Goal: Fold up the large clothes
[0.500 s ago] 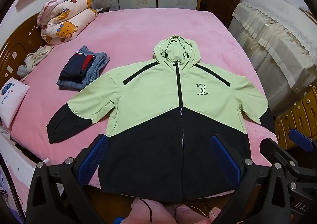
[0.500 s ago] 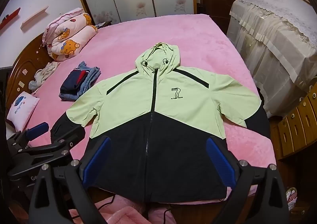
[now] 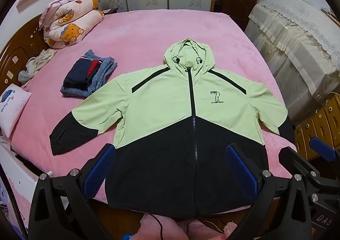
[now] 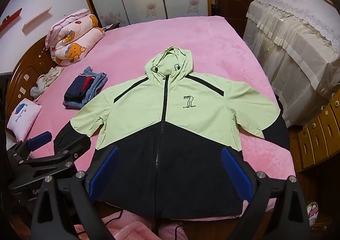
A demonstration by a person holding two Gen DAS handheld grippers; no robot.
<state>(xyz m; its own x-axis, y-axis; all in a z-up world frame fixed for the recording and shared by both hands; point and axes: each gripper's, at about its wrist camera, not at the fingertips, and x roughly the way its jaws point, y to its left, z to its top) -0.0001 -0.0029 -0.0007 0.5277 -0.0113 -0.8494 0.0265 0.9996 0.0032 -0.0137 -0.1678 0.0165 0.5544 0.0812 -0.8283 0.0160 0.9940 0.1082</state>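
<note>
A light green and black hooded jacket point(image 3: 170, 112) lies flat and zipped, front up, on the pink bed point(image 3: 161, 34), sleeves spread, hem at the near edge. It also shows in the right wrist view point(image 4: 170, 116). My left gripper point(image 3: 170, 167) is open and empty, held above the black hem. My right gripper point(image 4: 167, 167) is open and empty, also above the hem. The right gripper shows at the right of the left wrist view point(image 3: 314, 167); the left gripper shows at the left of the right wrist view point(image 4: 42, 155).
A folded stack of jeans and dark clothes point(image 3: 89, 76) lies left of the jacket. A rolled bear-print quilt point(image 3: 72, 21) and a small pillow point(image 3: 12, 108) sit by the headboard. A covered cabinet point(image 3: 297, 48) and wooden drawers point(image 3: 318, 123) stand on the right.
</note>
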